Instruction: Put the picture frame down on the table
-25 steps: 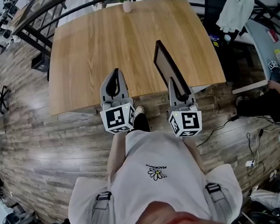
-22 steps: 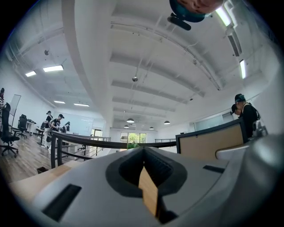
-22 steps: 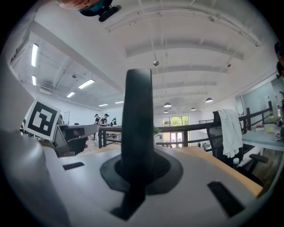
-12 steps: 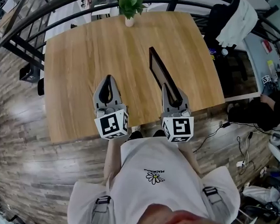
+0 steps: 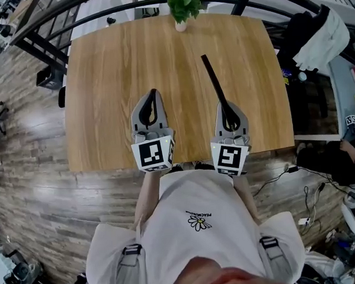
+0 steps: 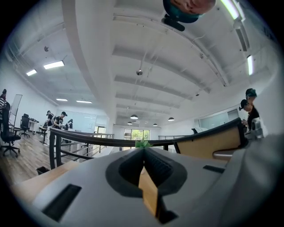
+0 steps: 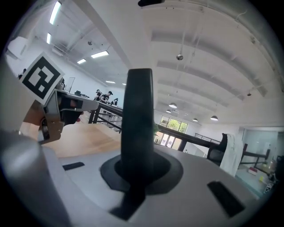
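The picture frame [image 5: 213, 81] is a thin dark slab seen edge-on, standing upright above the wooden table [image 5: 109, 77] and reaching away from me. My right gripper [image 5: 226, 108] is shut on its near end. In the right gripper view the frame [image 7: 138, 119] rises as a dark bar from between the jaws. My left gripper [image 5: 153, 94] hovers over the table's front part, left of the frame and apart from it. Its jaws are shut with nothing in them, and in the left gripper view the pads [image 6: 156, 166] meet at the left gripper [image 6: 144, 151].
A small potted plant [image 5: 183, 6] stands at the table's far edge. Black railings [image 5: 46, 20] run behind and to the left. A chair with a white garment [image 5: 323, 36] is at the right. Cables [image 5: 298, 179] lie on the wood floor.
The frame has turned from showing its face to edge-on. Both grippers have moved farther in over the table, and the plant has come into view.
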`<state>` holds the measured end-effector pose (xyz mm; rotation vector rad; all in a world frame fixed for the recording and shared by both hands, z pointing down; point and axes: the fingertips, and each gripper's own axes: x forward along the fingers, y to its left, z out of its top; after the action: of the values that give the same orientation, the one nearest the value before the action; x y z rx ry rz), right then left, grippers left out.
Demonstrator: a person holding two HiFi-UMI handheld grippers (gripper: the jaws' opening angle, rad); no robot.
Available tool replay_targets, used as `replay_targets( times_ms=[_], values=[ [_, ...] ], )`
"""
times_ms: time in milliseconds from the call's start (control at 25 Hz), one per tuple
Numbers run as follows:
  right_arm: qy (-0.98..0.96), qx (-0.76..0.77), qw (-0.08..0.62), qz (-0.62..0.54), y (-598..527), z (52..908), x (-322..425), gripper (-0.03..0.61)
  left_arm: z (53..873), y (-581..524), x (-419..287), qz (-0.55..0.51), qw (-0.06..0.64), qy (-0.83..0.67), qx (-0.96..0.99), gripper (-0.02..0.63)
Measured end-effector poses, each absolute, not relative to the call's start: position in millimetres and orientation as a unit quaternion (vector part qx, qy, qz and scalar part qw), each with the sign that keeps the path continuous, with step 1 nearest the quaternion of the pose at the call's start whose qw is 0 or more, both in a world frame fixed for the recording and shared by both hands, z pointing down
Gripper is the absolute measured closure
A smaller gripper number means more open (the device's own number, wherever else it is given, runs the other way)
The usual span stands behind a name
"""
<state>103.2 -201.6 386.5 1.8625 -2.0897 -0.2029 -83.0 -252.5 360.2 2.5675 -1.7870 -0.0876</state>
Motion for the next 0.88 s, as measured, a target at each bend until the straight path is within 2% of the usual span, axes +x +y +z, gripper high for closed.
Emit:
replay_targets(
  times_ms=[240, 440, 880],
  values=[
    [-0.734, 0.644, 0.198, -0.085, -218, 400, 108, 0.56, 359, -259, -78, -0.022, 0.006, -0.579, 0.815, 0.598],
    [-0.711, 0.631, 0.29, -0.107, -227, 434, 112, 0.56, 367, -261, -72, -0.02, 0.019, -0.579, 0.815, 0.598],
    [-0.69, 0.551, 0.427, -0.193, -249, 472, 98, 0.558, 382, -275, -80, 0.001, 0.019, -0.595, 0.804, 0.598]
  ],
)
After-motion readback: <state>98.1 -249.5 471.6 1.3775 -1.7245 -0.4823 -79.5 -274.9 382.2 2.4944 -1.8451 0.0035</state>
